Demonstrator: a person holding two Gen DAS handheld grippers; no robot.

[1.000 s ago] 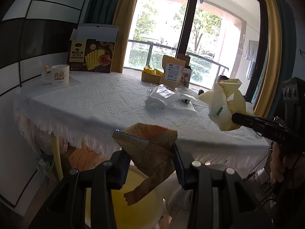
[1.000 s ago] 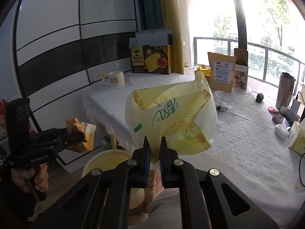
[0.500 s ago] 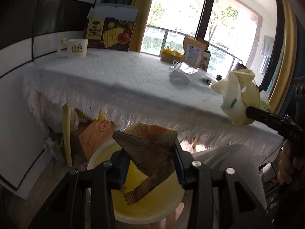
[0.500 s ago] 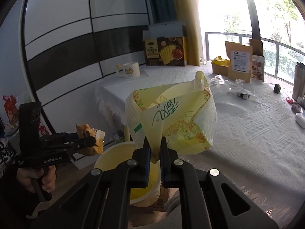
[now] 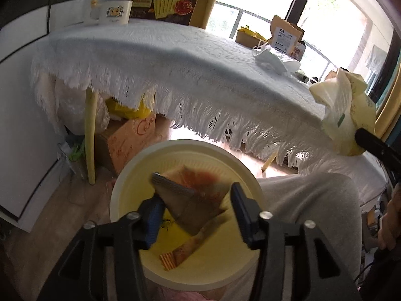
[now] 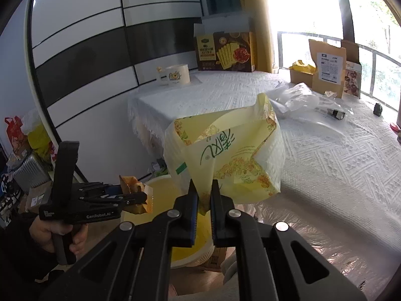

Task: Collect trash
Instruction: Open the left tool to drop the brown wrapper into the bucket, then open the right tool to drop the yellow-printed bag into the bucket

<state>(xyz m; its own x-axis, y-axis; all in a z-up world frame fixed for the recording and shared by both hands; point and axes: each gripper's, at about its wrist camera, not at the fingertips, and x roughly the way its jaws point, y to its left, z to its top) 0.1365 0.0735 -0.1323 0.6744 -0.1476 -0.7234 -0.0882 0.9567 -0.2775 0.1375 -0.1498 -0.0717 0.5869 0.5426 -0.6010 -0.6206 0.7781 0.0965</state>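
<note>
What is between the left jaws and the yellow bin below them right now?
In the left wrist view, only the brown snack wrapper lies between the opening jaws of the left gripper. It hangs over the mouth of the yellow bin, with nothing else in between.

Bright daylight pours through the tall window (image 6: 333, 7) with its balcony railing (image 6: 376, 57), framed by a mustard-yellow curtain (image 6: 260, 12). The wall (image 6: 82, 50) behind carries white and black panels split by thin dark lines. A white fringed tablecloth (image 5: 175, 70) drapes the bench, one pale yellow leg (image 5: 90, 135) showing, over a wooden floor (image 5: 62, 208).
</note>
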